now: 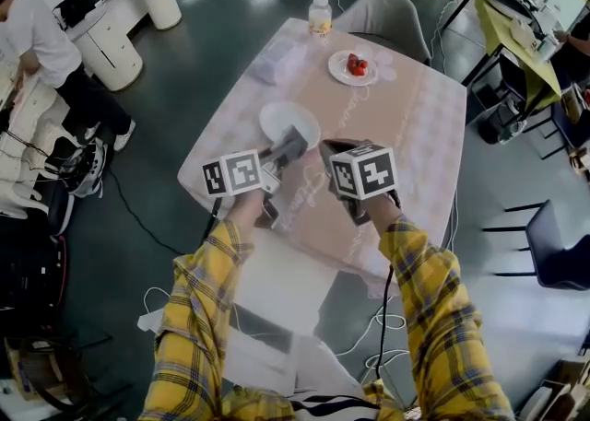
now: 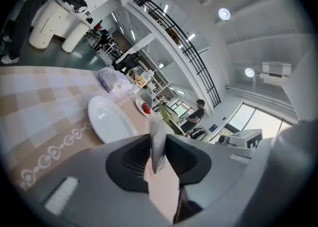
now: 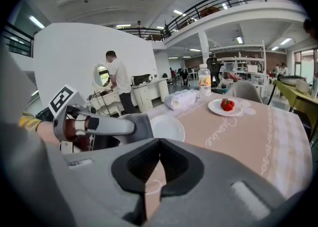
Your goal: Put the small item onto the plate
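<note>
An empty white plate [image 1: 289,122] [image 2: 110,119] [image 3: 167,127] lies on the near-left part of the pink-clothed table [image 1: 415,134]. Small red fruits [image 1: 357,65] [image 3: 227,104] [image 2: 145,107] sit on a second white plate [image 1: 339,76] farther back. My left gripper [image 1: 295,140] [image 2: 158,139] [image 3: 135,125] hovers at the empty plate's near edge. Its jaws stand a narrow slit apart and I make out nothing held. Just right of it, my right gripper [image 1: 329,146] [image 3: 159,144] has its jaws touching with nothing between them.
A bottle [image 1: 320,16] [image 3: 203,79] and a clear plastic packet [image 1: 277,60] [image 3: 182,98] stand at the table's far-left end. A grey chair [image 1: 392,18] sits behind the table. A person [image 1: 37,41] works at the left, and cables lie on the floor.
</note>
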